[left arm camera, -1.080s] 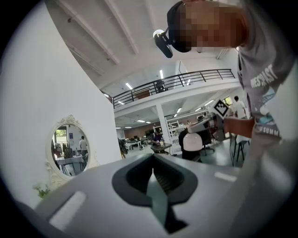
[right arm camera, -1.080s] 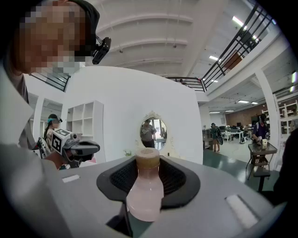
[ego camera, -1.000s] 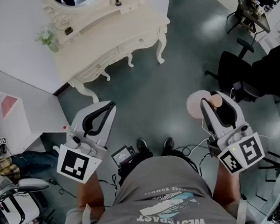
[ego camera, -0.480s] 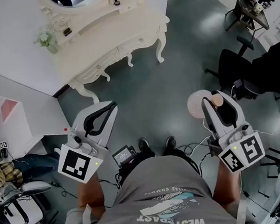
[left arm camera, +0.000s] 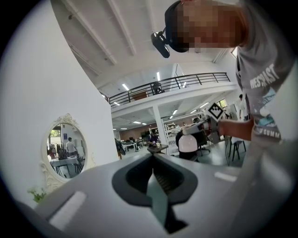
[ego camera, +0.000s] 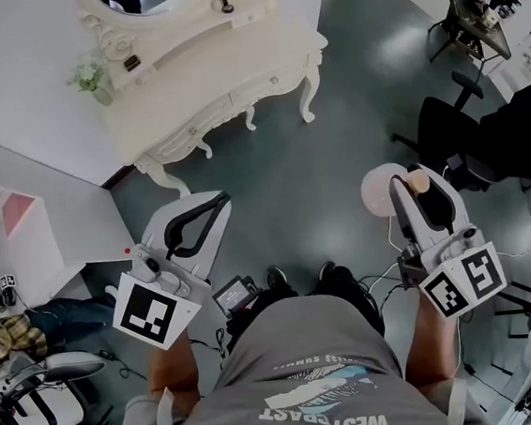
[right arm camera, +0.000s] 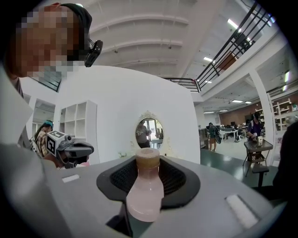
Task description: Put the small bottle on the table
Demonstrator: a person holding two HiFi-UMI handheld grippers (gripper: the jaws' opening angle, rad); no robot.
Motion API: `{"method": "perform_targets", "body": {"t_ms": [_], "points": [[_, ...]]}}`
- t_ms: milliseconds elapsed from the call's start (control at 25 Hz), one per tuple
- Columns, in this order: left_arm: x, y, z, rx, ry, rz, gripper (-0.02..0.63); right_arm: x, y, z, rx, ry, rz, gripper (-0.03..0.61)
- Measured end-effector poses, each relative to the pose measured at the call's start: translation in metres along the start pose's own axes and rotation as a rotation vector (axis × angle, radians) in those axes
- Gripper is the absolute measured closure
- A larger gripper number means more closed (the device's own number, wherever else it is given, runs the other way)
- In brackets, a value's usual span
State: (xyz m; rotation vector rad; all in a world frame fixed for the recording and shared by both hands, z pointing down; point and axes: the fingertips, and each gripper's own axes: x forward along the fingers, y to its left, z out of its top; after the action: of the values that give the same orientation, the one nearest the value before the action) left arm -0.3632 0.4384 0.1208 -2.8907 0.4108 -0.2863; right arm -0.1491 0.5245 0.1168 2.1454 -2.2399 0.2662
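Right gripper (ego camera: 418,181) grasping pink small bottle (right arm camera: 145,195), tan cap pointing forward. Left gripper (ego camera: 211,206) clenched, empty. Bench (ego camera: 222,70) well ahead of both.

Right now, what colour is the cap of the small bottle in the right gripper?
Tan-brown cap on a pale pink bottle; the right gripper view shows it best.
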Motion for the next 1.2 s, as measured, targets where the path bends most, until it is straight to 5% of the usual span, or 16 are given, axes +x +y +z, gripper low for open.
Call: {"method": "perform_targets", "body": {"t_ms": [360, 1200], "points": [[0.029, 0.007, -0.005, -0.002, 0.028, -0.003, 0.611, 0.027, -0.029, 0.007, -0.015, 0.000, 0.013, 0.436], [0.177, 0.048, -0.001, -0.037, 0.113, 0.141, 0.611, 0.133, -0.171, 0.020, 0.015, 0.017, 0.173, 0.434]]}}
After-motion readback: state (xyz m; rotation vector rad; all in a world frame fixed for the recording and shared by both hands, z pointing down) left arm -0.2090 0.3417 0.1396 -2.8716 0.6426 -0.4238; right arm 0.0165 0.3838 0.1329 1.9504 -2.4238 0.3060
